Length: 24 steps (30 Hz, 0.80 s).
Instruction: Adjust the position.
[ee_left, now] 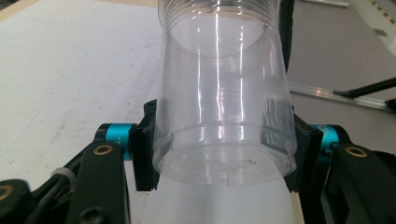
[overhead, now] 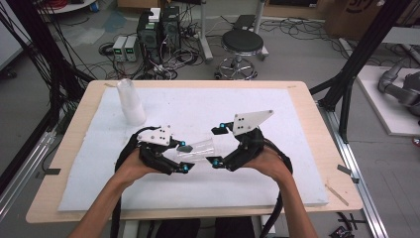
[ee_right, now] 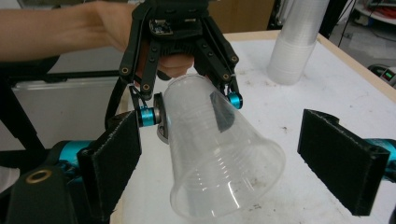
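A clear plastic cup [overhead: 200,148] lies on its side in the air just above the white mat, between both hands. My left gripper [overhead: 185,157] is shut on its base end; in the left gripper view the black pads [ee_left: 144,154] press both sides of the cup [ee_left: 224,107] near its bottom. My right gripper [overhead: 216,146] stands open around the cup's mouth end. In the right gripper view the cup [ee_right: 219,154] points its rim at the camera, between the wide-apart pads [ee_right: 112,163] without touching them. The left gripper [ee_right: 187,105] holds it from behind.
A tall stack of clear cups [overhead: 131,101] stands upside down at the mat's back left, also the stack [ee_right: 296,42] in the right gripper view. The white foam mat [overhead: 277,173] covers most of the wooden table [overhead: 317,129]. A stool and cables lie beyond the far edge.
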Motion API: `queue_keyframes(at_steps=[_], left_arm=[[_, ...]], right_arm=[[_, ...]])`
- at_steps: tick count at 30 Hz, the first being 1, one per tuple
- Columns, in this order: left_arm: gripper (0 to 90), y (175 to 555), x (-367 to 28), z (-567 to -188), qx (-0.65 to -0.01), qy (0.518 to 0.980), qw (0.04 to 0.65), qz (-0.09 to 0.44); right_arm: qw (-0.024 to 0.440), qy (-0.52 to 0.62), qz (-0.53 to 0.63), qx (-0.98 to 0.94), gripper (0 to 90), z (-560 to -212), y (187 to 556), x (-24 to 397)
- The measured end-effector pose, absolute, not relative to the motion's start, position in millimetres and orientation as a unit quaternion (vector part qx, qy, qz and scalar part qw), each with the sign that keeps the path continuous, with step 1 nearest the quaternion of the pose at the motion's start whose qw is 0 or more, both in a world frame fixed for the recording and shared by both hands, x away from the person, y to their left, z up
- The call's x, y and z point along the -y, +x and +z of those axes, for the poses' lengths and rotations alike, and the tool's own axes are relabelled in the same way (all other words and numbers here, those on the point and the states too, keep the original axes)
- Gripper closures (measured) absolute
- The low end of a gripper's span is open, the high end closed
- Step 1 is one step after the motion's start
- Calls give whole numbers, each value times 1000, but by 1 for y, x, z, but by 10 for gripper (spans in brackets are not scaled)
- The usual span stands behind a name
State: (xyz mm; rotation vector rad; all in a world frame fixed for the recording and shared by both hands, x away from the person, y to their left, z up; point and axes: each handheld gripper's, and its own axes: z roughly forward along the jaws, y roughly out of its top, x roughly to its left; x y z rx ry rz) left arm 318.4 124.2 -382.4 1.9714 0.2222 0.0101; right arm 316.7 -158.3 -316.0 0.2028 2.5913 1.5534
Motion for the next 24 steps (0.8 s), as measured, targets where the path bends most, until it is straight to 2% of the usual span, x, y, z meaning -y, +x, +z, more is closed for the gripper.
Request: queue_keyframes(at_steps=[10,24], left_arm=[[417,311,-135,-393,-71,770,634,-10],[417,306,-142,-394,-72,740,669,-3]], right_arm=[[53,75,584,-806,136,-328,310,174],[16,81,639,-765,137,-355,312,177]])
